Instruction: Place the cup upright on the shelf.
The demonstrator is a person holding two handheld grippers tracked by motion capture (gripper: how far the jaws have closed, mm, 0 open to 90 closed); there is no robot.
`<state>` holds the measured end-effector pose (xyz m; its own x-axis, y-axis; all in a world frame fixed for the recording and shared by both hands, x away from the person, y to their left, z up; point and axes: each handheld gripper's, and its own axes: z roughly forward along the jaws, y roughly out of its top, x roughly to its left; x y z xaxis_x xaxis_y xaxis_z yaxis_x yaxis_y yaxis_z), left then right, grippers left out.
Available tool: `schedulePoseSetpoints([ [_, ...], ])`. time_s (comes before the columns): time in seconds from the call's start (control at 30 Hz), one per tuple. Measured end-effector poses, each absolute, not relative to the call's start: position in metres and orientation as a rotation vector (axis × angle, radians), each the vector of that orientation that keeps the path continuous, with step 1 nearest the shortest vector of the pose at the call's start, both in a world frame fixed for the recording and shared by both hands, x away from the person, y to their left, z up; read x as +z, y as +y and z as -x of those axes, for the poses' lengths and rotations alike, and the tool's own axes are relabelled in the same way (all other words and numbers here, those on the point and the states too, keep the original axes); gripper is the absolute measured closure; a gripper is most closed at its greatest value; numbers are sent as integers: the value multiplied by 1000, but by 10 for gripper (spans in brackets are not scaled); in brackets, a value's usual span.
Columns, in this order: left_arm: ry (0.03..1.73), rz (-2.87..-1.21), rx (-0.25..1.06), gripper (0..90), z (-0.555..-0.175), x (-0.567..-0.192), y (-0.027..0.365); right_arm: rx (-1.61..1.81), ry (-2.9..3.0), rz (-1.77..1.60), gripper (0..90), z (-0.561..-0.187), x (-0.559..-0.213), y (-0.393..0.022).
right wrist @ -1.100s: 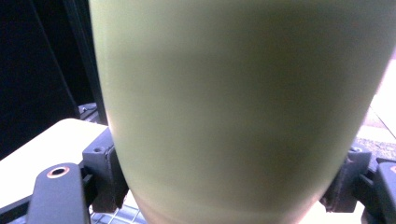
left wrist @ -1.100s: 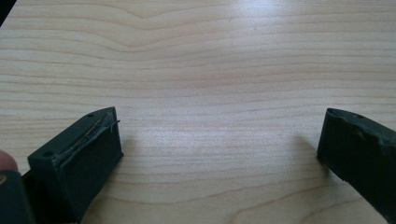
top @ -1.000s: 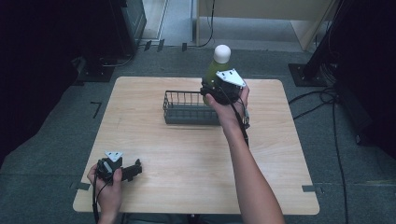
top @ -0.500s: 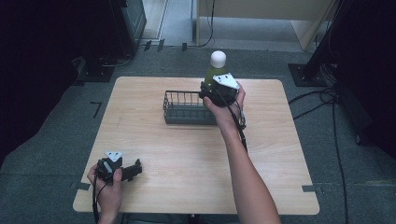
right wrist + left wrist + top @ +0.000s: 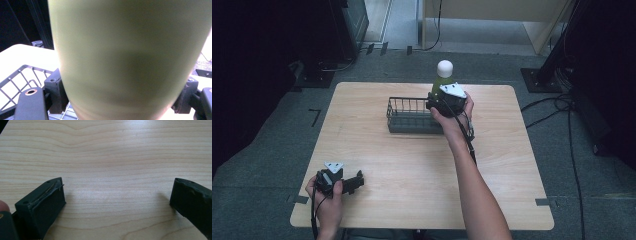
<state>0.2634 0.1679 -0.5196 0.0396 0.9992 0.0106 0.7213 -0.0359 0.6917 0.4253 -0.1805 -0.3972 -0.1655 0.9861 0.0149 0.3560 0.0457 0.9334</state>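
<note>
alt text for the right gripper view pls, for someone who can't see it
A pale green bottle, seen close up and blurred, stands upright between the right gripper's two black jaws, which press against its sides. Below and to the left is the corner of a dark wire basket over a light wooden table.

The left tongs [image 5: 117,202] hang with both black jaws spread wide over bare pale wooden table [image 5: 112,157].
</note>
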Motion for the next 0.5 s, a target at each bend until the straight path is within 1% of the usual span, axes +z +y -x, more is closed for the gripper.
schedulePoseSetpoints([
  [0.5,1732,-1811,708,0,-263,-520,168,1148,1609,-1379,197,-430,-402,-182],
])
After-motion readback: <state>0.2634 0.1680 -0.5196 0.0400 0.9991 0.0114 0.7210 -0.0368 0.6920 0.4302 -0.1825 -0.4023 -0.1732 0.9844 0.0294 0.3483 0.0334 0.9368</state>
